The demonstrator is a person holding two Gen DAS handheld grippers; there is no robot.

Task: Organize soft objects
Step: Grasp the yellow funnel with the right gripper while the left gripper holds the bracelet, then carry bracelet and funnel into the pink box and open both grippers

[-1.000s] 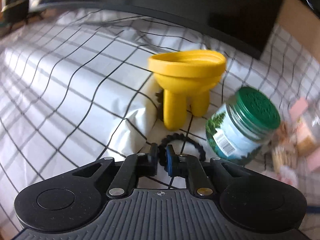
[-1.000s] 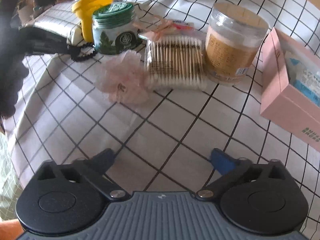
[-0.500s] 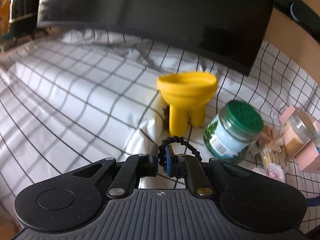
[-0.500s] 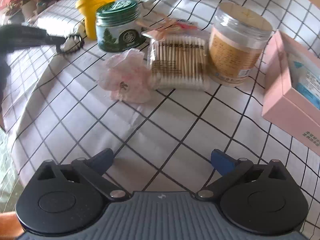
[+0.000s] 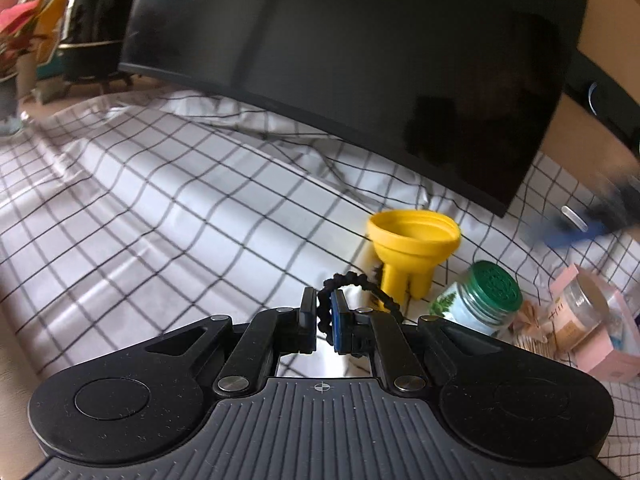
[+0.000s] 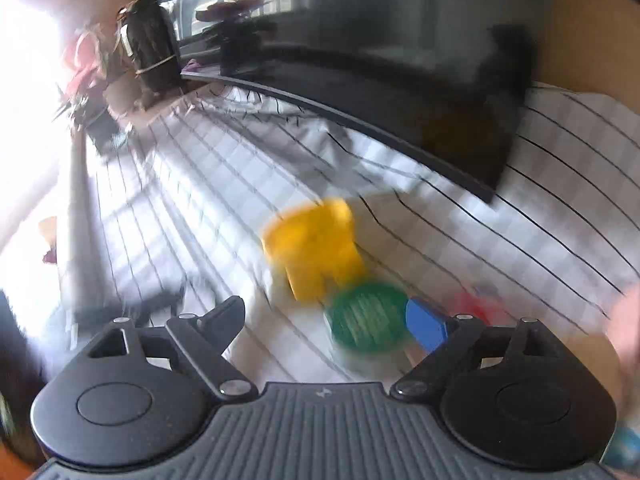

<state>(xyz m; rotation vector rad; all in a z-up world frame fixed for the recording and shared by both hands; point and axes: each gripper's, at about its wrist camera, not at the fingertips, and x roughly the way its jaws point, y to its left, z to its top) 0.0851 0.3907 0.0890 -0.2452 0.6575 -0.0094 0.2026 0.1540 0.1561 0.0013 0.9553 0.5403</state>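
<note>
Left wrist view shows the bench (image 5: 168,200) draped in a white cloth with black grid lines, and a dark curved monitor (image 5: 360,60) standing across the far side from about ten to two o'clock. At the bottom centre the left hand-held gripper (image 5: 323,322) is clamped on a black beaded hair tie (image 5: 362,286), the loop pinched between the two pads and arching out toward one o'clock, clear of the cloth; gripping a short section of so limp a ring seems the surest way to carry it. Just beyond the loop, at about one o'clock, stands a yellow funnel-shaped holder (image 5: 414,246), mouth up on its stubby legs, probably the place meant for such soft bits, though that is only my reading. To its right, near three o'clock, sit a green-lidded jar (image 5: 480,300), then a pack of cotton swabs (image 5: 532,330), a clear tub (image 5: 584,312) and a pink box (image 5: 616,356), crowded together. The right wrist view is heavily blurred: the right hand-held gripper (image 6: 332,322) holds nothing, its jaws wide apart but closing, with the yellow holder (image 6: 316,244) at twelve o'clock and the green jar lid (image 6: 368,316) just ahead between the fingers, not touched as far as can be told.
</note>
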